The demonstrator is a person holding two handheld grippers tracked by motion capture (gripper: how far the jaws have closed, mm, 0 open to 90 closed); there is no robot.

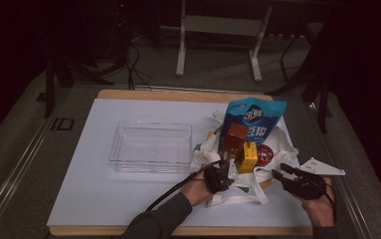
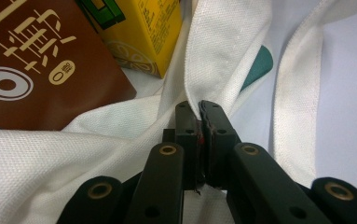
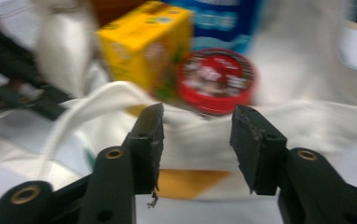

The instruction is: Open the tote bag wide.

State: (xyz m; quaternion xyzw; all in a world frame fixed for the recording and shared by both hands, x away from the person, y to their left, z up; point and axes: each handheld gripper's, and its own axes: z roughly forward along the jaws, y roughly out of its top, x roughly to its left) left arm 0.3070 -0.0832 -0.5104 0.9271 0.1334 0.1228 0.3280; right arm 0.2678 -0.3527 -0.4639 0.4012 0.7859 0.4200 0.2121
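A white table top (image 1: 103,199) carried a clear tray (image 1: 150,147) and a white cloth bag (image 1: 238,191) full of groceries.

In the bag stood a blue pouch (image 1: 254,122), a brown carton (image 1: 235,139), a yellow carton (image 1: 248,157) and a red tin (image 1: 264,154). The left gripper (image 2: 199,109) was clamped on a fold of the bag's cloth. The right gripper (image 3: 197,133) had its jaws apart in front of the bag's edge, with nothing between them.

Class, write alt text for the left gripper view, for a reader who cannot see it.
The left gripper is clamped shut on a fold of the white cloth bag. Behind it, a brown carton and a yellow carton rest on the bag.
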